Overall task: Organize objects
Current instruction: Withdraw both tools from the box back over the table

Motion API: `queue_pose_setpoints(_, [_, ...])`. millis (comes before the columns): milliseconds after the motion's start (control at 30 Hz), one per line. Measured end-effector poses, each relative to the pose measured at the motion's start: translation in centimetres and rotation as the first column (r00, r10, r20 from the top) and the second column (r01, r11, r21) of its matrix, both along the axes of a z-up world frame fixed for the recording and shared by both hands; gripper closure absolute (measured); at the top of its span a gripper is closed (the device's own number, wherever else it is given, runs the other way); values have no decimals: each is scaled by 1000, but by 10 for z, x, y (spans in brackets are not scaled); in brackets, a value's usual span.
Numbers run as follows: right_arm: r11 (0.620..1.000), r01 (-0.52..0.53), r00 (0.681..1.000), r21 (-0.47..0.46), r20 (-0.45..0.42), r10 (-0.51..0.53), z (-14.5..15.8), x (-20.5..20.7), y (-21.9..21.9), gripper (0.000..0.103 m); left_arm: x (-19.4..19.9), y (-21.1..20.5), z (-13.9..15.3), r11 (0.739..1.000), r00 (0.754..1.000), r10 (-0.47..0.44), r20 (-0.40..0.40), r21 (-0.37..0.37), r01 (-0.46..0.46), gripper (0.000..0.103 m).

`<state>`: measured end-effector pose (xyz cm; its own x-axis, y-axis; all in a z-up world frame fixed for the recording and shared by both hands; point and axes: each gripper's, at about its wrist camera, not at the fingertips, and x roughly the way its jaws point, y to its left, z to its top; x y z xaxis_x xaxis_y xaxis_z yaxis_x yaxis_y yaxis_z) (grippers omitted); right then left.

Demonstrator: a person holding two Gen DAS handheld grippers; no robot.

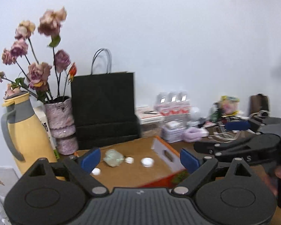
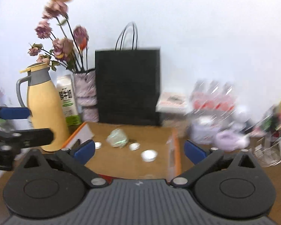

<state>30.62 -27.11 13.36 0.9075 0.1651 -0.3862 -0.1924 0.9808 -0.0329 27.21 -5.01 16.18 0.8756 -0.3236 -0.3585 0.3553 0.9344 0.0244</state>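
L gripper: jaws sitting wide apart, holding nothing, hovering over the cardboard box.
R gripper: also spread wide and empty, facing the same box from the other side.
Task items: crumpled clear wrapper + three small white caps are lying loose on the box's brown surface, near each other — all between the blue pads in both views.
Backdrop: yellow jug, pink vase of dried flowers, black paper bag standing just behind the box.
Risk 1: caps look low and round — pads prob. sliding off or flicking one away if closing off-centre.
Risk 2: wrapper looks light/springy, may pop out of a loose pinch.
Risk 3: both grippers are crowding one box, so they could be bumping each other; jug + vase are close on the L side.
View diff: R cam is showing a white carton w/ green label between jug and vase, mostly hidden in L cam. L cam is giving a sharper look at the right-side clutter; R cam is blurring it.
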Motion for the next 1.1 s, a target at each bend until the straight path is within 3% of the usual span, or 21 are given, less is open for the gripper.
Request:
queue_pose_setpoints(233, [998, 6, 999, -59, 51, -3, 8, -99, -15, 0, -103, 15, -10, 997, 996, -38, 78, -57, 43, 1])
queue_pose_setpoints(333, [999, 27, 998, -41, 57, -24, -11, -140, -17, 0, -139, 18, -35, 999, 993, -42, 106, -15, 44, 0])
queue_pose_setpoints(433, [998, 20, 999, 55, 25, -22, -45, -169, -19, 0, -160, 16, -68, 999, 999, -1, 45, 35, 0, 0])
queue_pose_setpoints(533, [992, 60, 998, 111, -15, -58, -86, -192, -21, 0, -165, 23, -106, 1000, 998, 21, -60, 23, -20, 0])
queue_pose_setpoints(600, [984, 122, 992, 131, -55, -116, -112, -201, -20, 0, -164, 27, -130, 994, 987, 99, -129, 57, -93, 0])
queue_pose_setpoints(667, [980, 152, 986, 131, -90, -141, -132, -208, -17, 0, -169, 32, -144, 988, 979, 143, -148, 86, -131, 1])
queue_pose_setpoints(767, [987, 102, 987, 125, -136, -84, -156, -217, -5, 0, -172, 40, -156, 983, 974, 161, -159, 119, -143, 1])
queue_pose_setpoints(967, [998, 17, 987, 60, -159, -7, -167, -208, 28, 0, -152, 54, -169, 980, 967, 183, -175, 107, -166, 1])
queue_pose_setpoints(1100, [1000, -19, 985, 23, -171, 23, -170, -189, 45, 6, -112, 58, -170, 963, 951, 256, -174, 135, -234, 5])
